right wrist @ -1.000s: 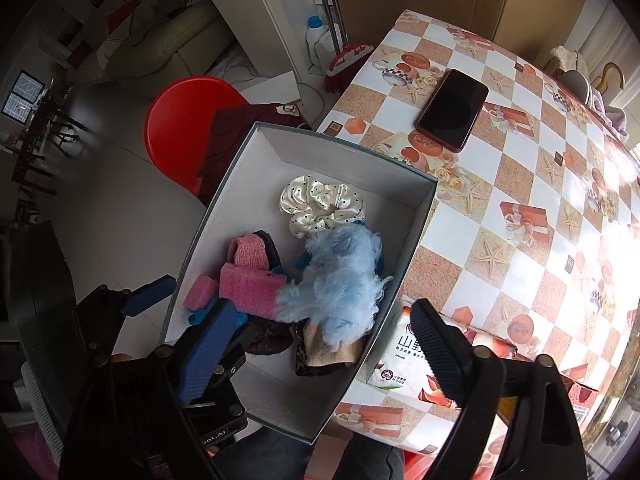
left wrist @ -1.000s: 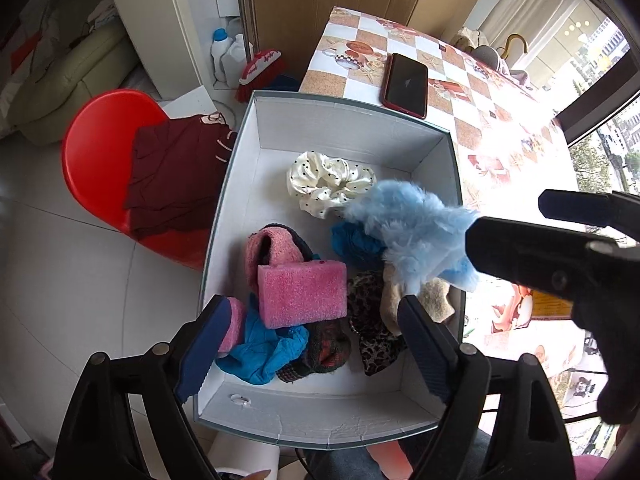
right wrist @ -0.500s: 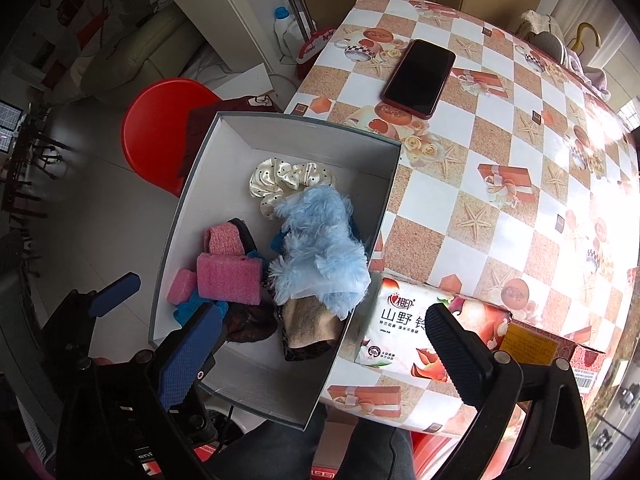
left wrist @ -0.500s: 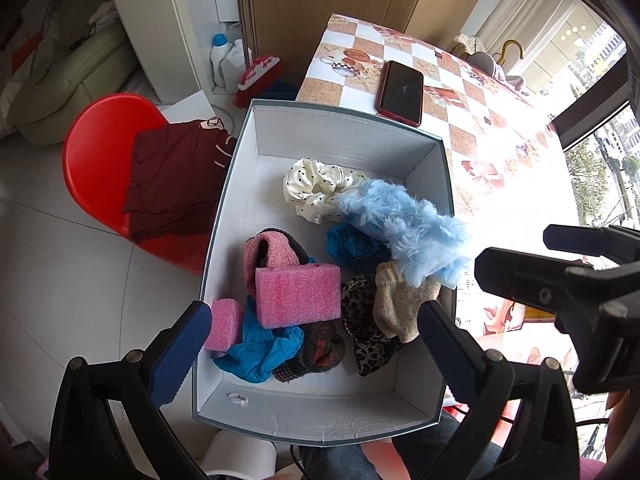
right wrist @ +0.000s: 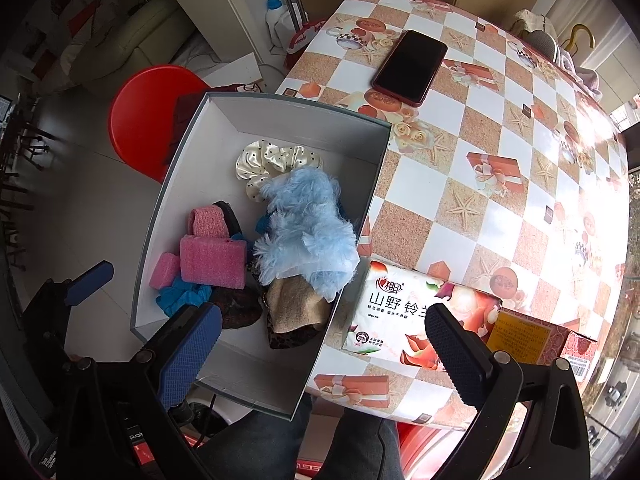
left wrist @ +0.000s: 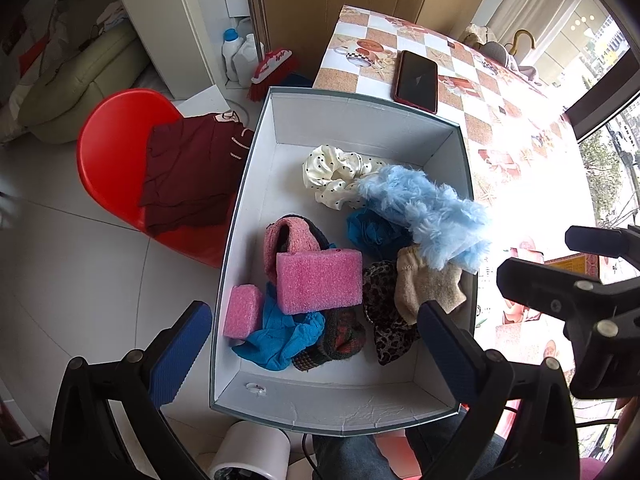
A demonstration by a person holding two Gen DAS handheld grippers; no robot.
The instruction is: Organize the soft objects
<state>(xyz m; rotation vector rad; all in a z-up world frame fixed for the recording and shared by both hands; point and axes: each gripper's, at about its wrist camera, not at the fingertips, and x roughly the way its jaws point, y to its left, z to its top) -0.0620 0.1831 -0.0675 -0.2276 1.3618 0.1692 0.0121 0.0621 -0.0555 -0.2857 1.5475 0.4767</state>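
A white box [left wrist: 256, 184] with a grey rim holds several soft things. A fluffy light-blue cloth [left wrist: 424, 208] [right wrist: 308, 232] lies on top against the right wall, over a cream dotted scrunchie [left wrist: 332, 176] and a beige sock [left wrist: 428, 284]. A large pink sponge [left wrist: 320, 280] and a small pink sponge [left wrist: 243, 312] rest on a blue cloth [left wrist: 280, 340]. My left gripper [left wrist: 312, 312] hovers open above the box's near end, holding nothing. My right gripper [right wrist: 320, 316] is open and empty above the box's right wall.
The box overhangs a checkered table [right wrist: 480, 152], where a red phone [right wrist: 410, 68] lies. A tissue pack [right wrist: 404, 312] and a yellow carton [right wrist: 520, 336] stand beside the box. A red chair [left wrist: 112, 152] carries a maroon garment. A person's legs [right wrist: 280, 440] show below.
The fluffy light-blue cloth has dropped from between the right gripper's fingers onto the pile in the box. Both grippers' jaws have spread wider, and the right gripper has drawn back to the right.
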